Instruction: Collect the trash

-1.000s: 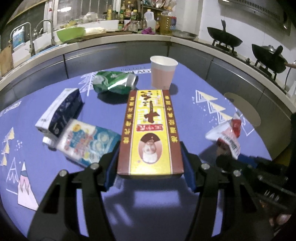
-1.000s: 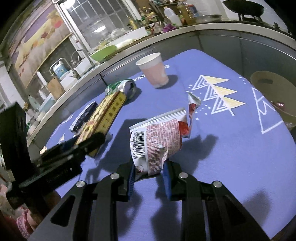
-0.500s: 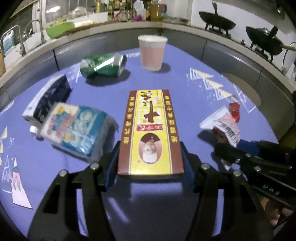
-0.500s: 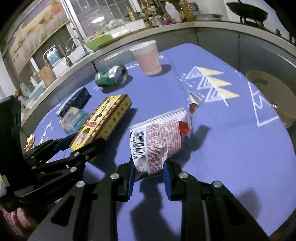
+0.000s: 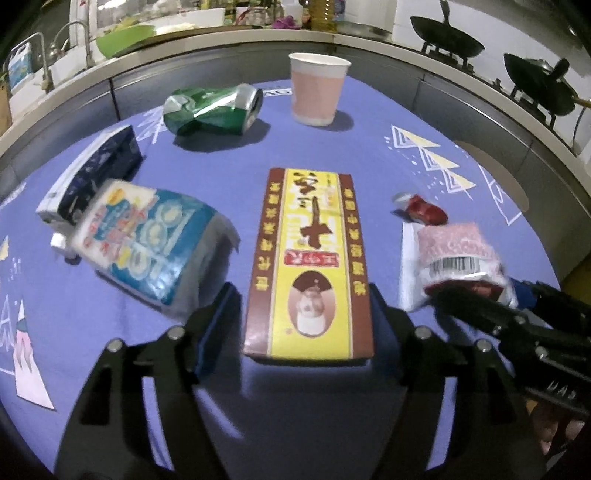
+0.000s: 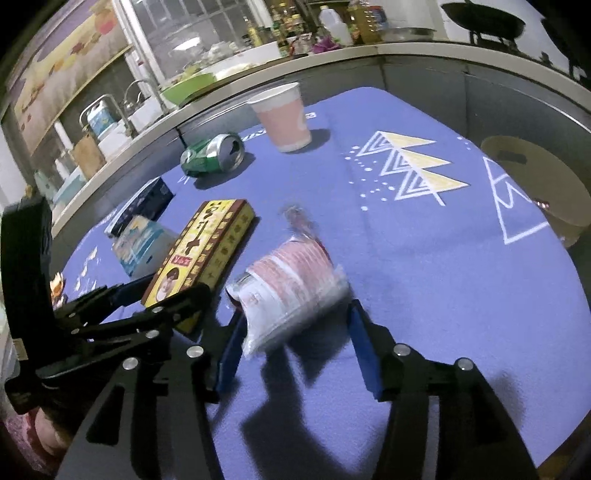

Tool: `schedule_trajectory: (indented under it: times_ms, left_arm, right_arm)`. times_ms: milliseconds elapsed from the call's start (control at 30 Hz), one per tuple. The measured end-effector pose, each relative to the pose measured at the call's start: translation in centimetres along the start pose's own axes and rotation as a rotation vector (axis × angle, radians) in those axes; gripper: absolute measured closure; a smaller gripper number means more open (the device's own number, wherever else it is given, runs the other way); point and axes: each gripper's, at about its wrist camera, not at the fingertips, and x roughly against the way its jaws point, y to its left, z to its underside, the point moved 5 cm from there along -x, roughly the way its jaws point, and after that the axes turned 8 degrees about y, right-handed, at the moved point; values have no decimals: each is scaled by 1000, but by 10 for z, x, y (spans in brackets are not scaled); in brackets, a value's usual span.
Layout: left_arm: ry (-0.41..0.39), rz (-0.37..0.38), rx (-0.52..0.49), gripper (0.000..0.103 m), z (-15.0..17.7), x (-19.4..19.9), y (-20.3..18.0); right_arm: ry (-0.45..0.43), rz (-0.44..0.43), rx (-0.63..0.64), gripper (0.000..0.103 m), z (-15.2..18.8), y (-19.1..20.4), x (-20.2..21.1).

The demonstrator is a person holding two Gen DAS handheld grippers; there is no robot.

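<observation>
Yellow-and-brown carton (image 5: 309, 266) is lying flat on the purple tablecloth (image 5: 317, 147), long axis pointing away from the left gripper (image 5: 301, 314). Left jaws have just been opening; the carton's near end is sitting between the blue pads (image 5: 216, 325) with a visible gap on the left side, so the pads are not pressing on it.

Red-and-white snack wrapper (image 6: 291, 295) is lying just right of the carton, barcode end toward the right gripper (image 6: 295, 343). Right jaws have just been opening as well; they are standing wide with the wrapper between them, gaps showing on both sides, nothing gripped. Wrapper is looking blurred in the right wrist view. A small red scrap (image 5: 424, 212) is lying just beyond it.

Left of the carton: a blue-and-white tissue pack (image 5: 144, 251), resting against a dark blue box (image 5: 96, 173). Farther back: a crushed green can (image 5: 212, 110) on its side and a pink paper cup (image 5: 317, 94) standing upright, the two near each other but apart.

Beyond the table, a counter (image 5: 221, 35) with a green bowl (image 5: 123, 35) and two dark woks (image 5: 447, 42) is running along the wall.
</observation>
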Motion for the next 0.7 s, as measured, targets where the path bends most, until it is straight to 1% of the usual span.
schedule_trajectory:
  times_ms: [100, 200, 367, 500, 700]
  left_arm:
    - [0, 2, 12, 35, -2, 0, 1]
    - [-5, 1, 16, 34, -5, 1, 1]
    - [-16, -11, 7, 34, -14, 0, -2]
    - [-17, -22, -12, 34, -12, -3, -4]
    - [-20, 7, 9, 36, -10, -4, 2]
  right_arm:
    - [-3, -7, -10, 51, 0, -3, 1]
    - [-1, -8, 6, 50, 1, -1, 1]
    - [-2, -22, 34, 50, 3, 5, 3]
    - [-20, -27, 54, 50, 1, 8, 8]
    - [-41, -63, 32, 50, -3, 10, 13]
